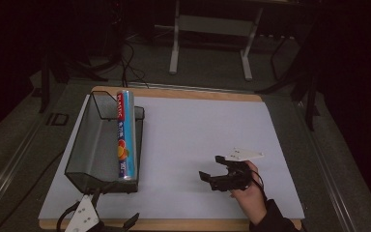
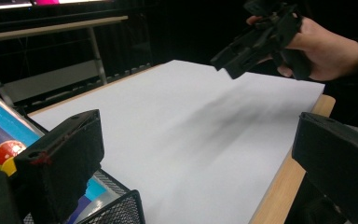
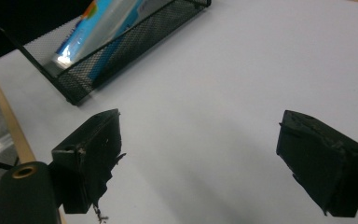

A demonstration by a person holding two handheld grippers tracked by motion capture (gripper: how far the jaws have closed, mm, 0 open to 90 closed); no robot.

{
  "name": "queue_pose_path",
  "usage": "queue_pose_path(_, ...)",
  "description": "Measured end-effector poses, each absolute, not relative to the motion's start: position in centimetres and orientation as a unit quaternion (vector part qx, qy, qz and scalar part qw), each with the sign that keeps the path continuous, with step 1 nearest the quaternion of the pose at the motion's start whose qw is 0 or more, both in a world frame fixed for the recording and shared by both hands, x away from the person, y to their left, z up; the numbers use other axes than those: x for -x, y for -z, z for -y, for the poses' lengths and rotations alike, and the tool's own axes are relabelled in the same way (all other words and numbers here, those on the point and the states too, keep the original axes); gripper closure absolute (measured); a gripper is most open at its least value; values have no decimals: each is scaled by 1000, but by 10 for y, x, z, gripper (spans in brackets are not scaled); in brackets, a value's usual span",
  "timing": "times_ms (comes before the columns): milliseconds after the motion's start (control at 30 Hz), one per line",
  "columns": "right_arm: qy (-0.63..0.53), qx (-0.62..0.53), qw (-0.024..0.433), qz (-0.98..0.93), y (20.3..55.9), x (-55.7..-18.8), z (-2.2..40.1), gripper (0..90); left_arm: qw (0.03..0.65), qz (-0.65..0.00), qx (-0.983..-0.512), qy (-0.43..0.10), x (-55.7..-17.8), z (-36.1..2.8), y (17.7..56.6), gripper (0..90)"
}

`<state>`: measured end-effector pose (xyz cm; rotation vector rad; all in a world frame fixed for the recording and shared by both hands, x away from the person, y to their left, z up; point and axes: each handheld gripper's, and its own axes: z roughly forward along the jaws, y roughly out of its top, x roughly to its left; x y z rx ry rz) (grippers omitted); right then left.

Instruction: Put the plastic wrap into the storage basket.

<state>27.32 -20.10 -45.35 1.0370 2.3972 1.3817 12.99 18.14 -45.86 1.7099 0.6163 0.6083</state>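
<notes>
Your tabletop (image 1: 212,94) wears a white sheet (image 1: 198,135); dark room behind. Mesh tray (image 1: 84,145) with its roll (image 1: 126,135) sits at nine o'clock. Both grippers, left (image 1: 107,223) and right (image 1: 211,170), hold jaws spread, empty.

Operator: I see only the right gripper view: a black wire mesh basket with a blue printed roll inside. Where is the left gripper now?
Observer: The left gripper sits at the table's near edge, beside the near end of the black wire mesh basket, its jaws open and empty.
Operator: How does the roll lie at its far end?
Observer: The blue printed roll lies along the basket's right wall, and its far end sticks out past the far rim.
</notes>
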Motion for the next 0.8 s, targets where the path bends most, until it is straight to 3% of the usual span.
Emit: queue_pose_path(800,-441,-326,127,-827,469,-264,215,136,568,-272,-730,-266,-130,-185,458,28)
